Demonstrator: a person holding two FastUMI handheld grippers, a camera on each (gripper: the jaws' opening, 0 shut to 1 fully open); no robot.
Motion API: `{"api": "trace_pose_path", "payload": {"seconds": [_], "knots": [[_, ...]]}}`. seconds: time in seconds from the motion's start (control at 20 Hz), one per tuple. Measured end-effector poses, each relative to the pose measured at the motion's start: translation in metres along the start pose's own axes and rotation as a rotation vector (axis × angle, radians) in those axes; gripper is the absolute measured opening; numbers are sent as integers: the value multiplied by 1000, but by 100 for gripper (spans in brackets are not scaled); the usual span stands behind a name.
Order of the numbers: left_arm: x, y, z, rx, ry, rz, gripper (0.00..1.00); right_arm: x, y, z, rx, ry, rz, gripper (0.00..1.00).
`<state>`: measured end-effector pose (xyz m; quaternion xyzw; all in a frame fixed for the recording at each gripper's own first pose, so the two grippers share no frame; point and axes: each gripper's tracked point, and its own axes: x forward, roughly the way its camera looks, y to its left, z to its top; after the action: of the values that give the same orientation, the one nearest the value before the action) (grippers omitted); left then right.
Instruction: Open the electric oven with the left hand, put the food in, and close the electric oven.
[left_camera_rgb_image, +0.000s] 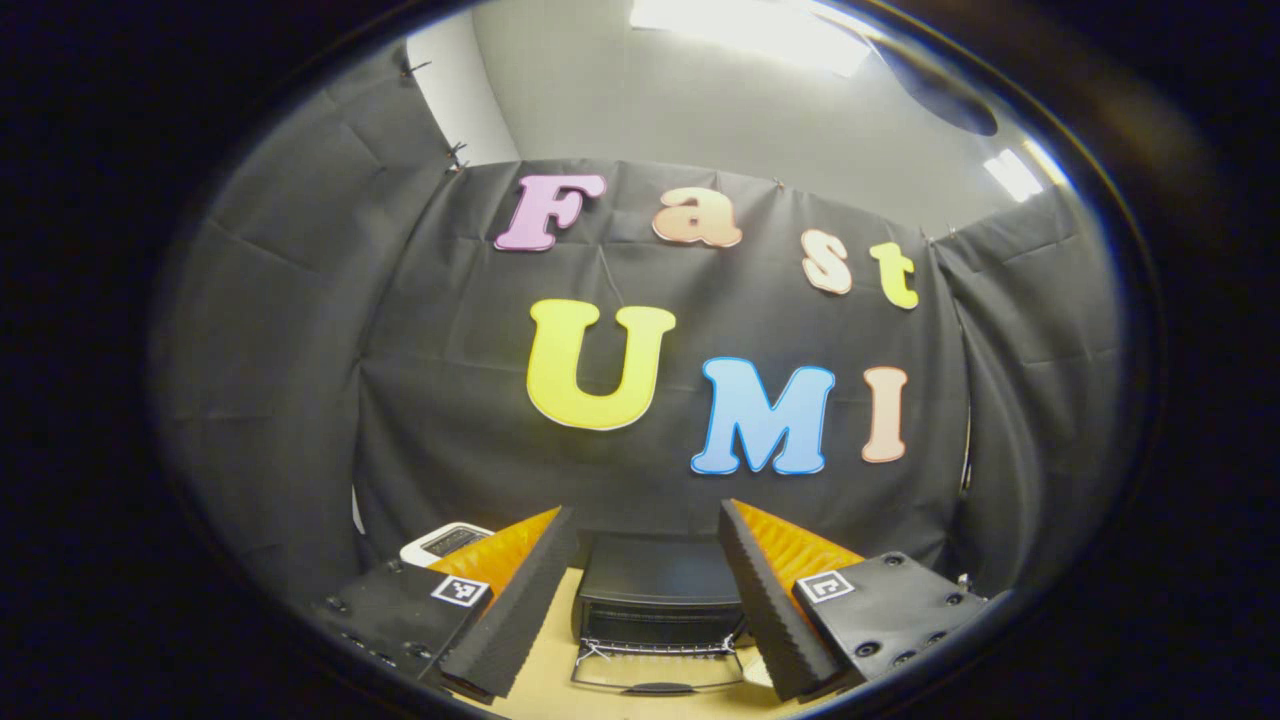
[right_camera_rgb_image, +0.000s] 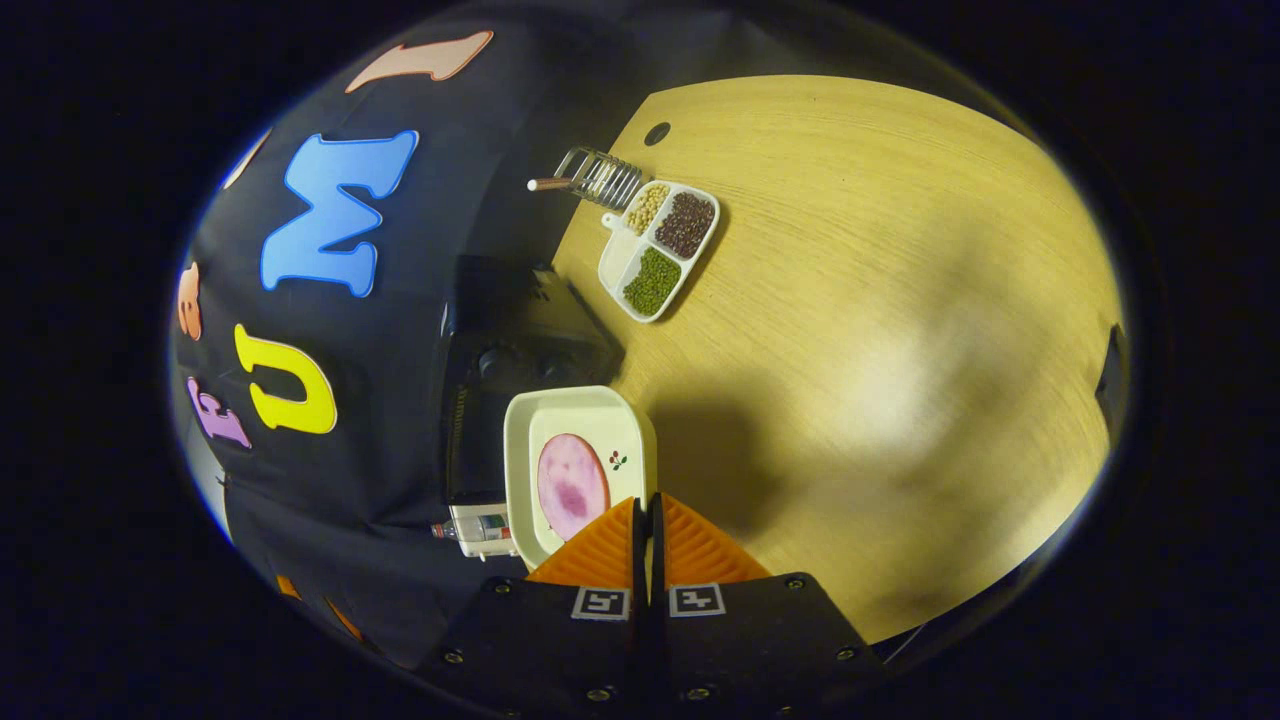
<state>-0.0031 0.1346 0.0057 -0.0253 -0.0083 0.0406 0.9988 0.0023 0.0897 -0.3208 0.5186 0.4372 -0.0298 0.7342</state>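
Note:
In the left gripper view the black electric oven (left_camera_rgb_image: 655, 585) stands on the wooden table (left_camera_rgb_image: 545, 650), low between my fingers. Its glass door (left_camera_rgb_image: 655, 675) lies folded down toward me, and a wire shelf shows in the opening. My left gripper (left_camera_rgb_image: 648, 512) is open, holds nothing and hangs back from the oven. In the right gripper view my right gripper (right_camera_rgb_image: 647, 510) is shut on the rim of a white plate (right_camera_rgb_image: 580, 420). A pink slice of food (right_camera_rgb_image: 572, 487) lies on the plate, which hangs beside and partly over the oven (right_camera_rgb_image: 510, 350).
A white divided tray (right_camera_rgb_image: 660, 250) of beans and grains sits farther along the table (right_camera_rgb_image: 880, 300), with a wire rack (right_camera_rgb_image: 600, 178) and its handle behind it. A small white device (right_camera_rgb_image: 480, 528) stands by the oven, also in the left gripper view (left_camera_rgb_image: 445, 542). Black cloth walls close in behind.

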Motion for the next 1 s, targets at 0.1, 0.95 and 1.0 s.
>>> {"api": "trace_pose_path", "payload": {"seconds": [0.1, 0.95, 1.0], "knots": [[-4, 11, 3, -7, -7, 5, 97, 9, 20, -12, 38, -27, -2, 0], [-36, 129, -5, -33, 30, 145, 98, 166, 126, -44, 373, -290, -87, 1], [-37, 135, -8, -32, 37, 153, 98, 174, 128, -42, 395, -308, -92, 1]]}}
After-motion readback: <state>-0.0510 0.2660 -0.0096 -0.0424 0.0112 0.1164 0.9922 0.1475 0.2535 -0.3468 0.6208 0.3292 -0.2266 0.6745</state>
